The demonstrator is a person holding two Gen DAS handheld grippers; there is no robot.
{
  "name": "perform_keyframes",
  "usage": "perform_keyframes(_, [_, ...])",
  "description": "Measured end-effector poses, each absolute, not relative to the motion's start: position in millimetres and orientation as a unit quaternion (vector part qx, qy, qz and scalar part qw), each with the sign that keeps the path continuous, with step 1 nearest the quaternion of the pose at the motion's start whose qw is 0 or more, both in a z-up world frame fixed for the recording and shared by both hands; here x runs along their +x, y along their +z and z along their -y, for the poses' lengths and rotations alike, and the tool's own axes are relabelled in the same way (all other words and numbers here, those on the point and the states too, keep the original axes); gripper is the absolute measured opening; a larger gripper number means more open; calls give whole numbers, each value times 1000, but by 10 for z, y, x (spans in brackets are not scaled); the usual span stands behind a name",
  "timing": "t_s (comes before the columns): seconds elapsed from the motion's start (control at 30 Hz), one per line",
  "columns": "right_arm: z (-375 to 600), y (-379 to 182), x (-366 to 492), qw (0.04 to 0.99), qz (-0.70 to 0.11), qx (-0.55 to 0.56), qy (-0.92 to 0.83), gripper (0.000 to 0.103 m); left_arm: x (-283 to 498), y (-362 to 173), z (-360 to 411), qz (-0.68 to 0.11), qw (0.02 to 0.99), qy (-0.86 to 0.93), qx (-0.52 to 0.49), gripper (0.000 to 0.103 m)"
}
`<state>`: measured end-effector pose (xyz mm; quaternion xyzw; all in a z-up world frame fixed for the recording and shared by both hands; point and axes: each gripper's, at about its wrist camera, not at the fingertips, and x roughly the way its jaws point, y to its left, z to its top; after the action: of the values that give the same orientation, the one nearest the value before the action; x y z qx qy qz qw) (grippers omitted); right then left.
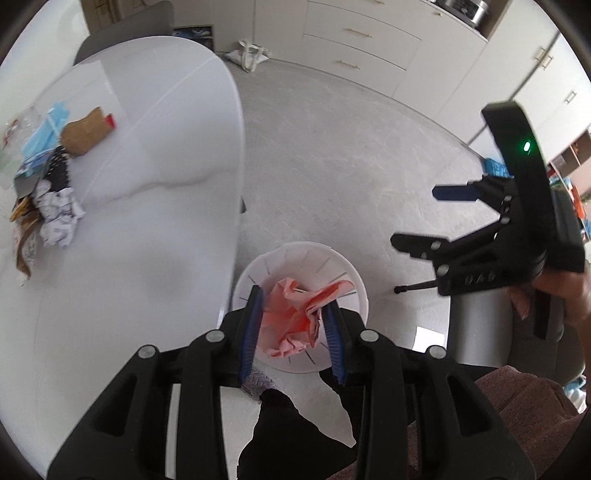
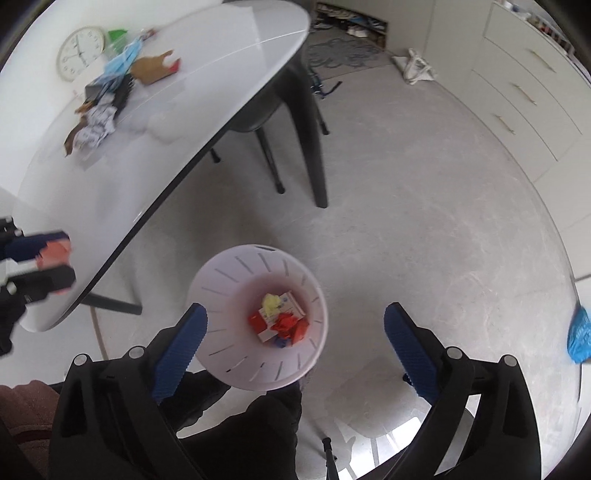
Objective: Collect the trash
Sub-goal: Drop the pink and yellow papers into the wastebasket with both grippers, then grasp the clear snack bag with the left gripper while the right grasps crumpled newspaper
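Pink crumpled paper point(image 1: 295, 317) sits pinched between the blue pads point(image 1: 252, 332) of the left gripper point(image 1: 293, 334), which holds it in the air directly above the white bin point(image 1: 347, 273). The bin stands on the grey floor point(image 1: 332, 147), just beside the near edge of the white table point(image 1: 155, 184). From the right wrist view the same pink wad point(image 2: 55, 254) shows at the far left, clamped in the left gripper point(image 2: 51, 258) above the near edge of the table point(image 2: 184, 110).

The right gripper point(image 2: 295, 343) hangs over the bin point(image 2: 229, 273) with its jaws spread wide and nothing between them, one blue pad point(image 2: 181, 350) over the bin's near rim and the other well clear to the side. Inside the bin lie red scraps point(image 2: 291, 325), a yellow wad point(image 2: 271, 302) and a small white box point(image 2: 291, 304). In the left wrist view the right gripper point(image 1: 417, 218) hovers off to the side, fingers apart, gripped by a hand point(image 1: 561, 295).

More trash remains near the table's far edge: a brown paper bag point(image 1: 86, 129) with a red piece point(image 1: 110, 120) touching its end, a blue face mask point(image 1: 48, 127), a crumpled printed white paper point(image 1: 59, 218) and dark wrappers point(image 1: 59, 170), all heaped close together. A round white clock point(image 2: 80, 53) lies flat near the far corner of the table, beside a green item point(image 2: 117, 36). Black table legs point(image 2: 314, 129) stand on the floor, a white tote bag point(image 2: 417, 68) slumps by the cream drawers point(image 2: 524, 85), and a blue bag point(image 2: 580, 336) lies on the floor at the right edge.
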<state>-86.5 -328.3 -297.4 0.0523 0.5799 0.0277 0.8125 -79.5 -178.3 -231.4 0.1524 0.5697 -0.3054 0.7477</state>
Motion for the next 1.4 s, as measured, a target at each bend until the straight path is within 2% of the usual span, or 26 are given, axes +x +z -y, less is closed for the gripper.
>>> perform_keyframes(0.03, [3321,-2950,-896,815,-576,55,25,96,-813,-2330,1833,-573,742,-310,154,54])
perform_keyframes(0.07, [3375,-2914,-931,818,-571,57,24,96,-834,-2331,1881,-573,742,-308,161,76])
perform_keyframes(0.13, [3456,-2865,-951,823,-564,62,24,96,-877,-2289,1937,-556,755,-298,177,91])
perform_keyframes(0.27, [3510,-2806,-978,828,-556,64,22,96,-923,-2202,1994,-543,763,-301,180,95])
perform_keyframes(0.87, [3191,-2526,-822,840,-537,52,57,96,-853,-1987,1553,-534,792,-261,138,95])
perform_keyframes(1.17, [2266,-2321,-175,850,-507,23,140,98,-543,-1783,413,-526,834,-142,87,95])
perform_keyframes(1.4, [1198,-2399,562,839,-502,-5,211,99,-331,-1760,-405,-524,848,-52,61,95])
